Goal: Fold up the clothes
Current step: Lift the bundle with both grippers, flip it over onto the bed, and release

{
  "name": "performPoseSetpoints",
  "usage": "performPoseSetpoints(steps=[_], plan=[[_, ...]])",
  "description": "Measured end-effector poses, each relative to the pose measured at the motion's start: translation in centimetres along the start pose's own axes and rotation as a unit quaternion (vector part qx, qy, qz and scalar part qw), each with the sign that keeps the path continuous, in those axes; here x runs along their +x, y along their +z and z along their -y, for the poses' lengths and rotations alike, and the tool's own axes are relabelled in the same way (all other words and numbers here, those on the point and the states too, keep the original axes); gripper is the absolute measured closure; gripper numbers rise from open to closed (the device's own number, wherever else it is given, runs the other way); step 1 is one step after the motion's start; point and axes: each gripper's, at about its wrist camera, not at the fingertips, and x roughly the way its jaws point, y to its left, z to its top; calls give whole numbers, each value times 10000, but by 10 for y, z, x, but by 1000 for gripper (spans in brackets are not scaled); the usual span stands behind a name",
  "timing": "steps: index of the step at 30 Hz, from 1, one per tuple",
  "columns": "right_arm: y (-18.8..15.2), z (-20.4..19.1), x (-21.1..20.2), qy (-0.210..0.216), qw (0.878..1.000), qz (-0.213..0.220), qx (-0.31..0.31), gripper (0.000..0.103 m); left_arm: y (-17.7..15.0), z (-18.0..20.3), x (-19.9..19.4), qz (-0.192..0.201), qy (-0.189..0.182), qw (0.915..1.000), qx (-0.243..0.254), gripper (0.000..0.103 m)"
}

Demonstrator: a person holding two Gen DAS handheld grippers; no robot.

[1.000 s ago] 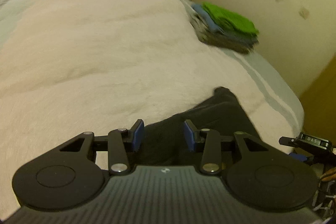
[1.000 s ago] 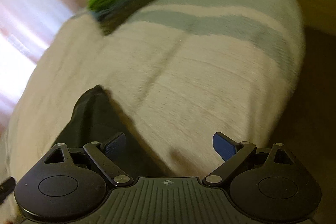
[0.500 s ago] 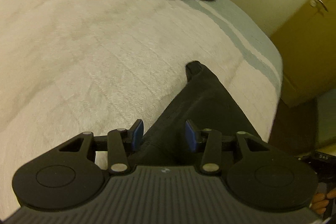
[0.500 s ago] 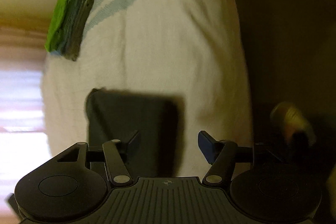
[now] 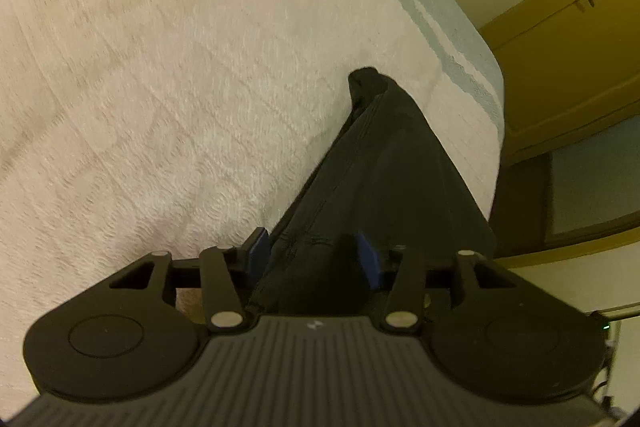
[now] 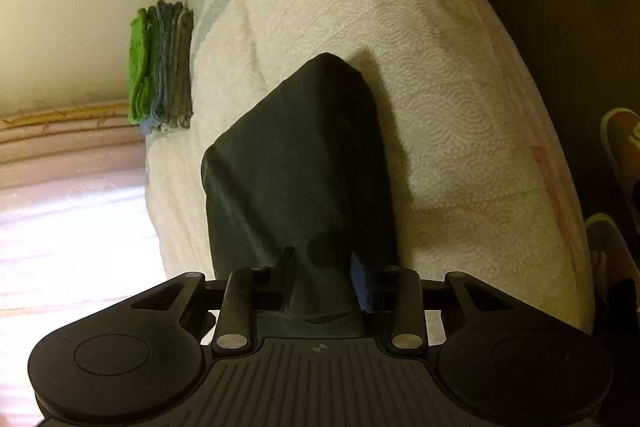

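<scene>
White bedspread (image 5: 168,99), yellow wall (image 6: 60,27), wooden door (image 5: 568,67) at right. Left gripper (image 5: 312,255) and right gripper (image 6: 322,279) both clamp the dark garment (image 6: 296,163), draped near the bed's edge. Folded stack (image 6: 162,67) far off, cropped in the left view.

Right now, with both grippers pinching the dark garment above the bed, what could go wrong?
1. The dark garment hangs bunched from both the right gripper and the left gripper; laid down like this it may crease unevenly.
2. Its far end lies close to the edge of the white bedspread and could slide off.
3. A wide swing might disturb the stack of folded clothes.
</scene>
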Motion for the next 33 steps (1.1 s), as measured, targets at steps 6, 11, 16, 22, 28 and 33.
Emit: performPoseSetpoints(steps=[6,11,16,22,28,33], plan=[[-6,10,4,109,9998,149,-68,69,10,-9,25,-344,-616,9969,-338,54],[-9,9,8,6,9993,181,-340,95,14,5,32,-352,-721,9965,219,93],[-20,-8,4,-282,9921,421,-1151,99,-3,7,31,11,-419,9957,825,97],[-26,-11,18,-825,9841,306,-1544,99,-20,9,29,392,-82,9892,1407,95],[-3,-22,2,-861,9828,656,-1499,41,23,10,7,368,-554,9931,961,71],[33,-14,16,-432,9906,919,-912,41,71,16,40,338,-878,9940,555,53]])
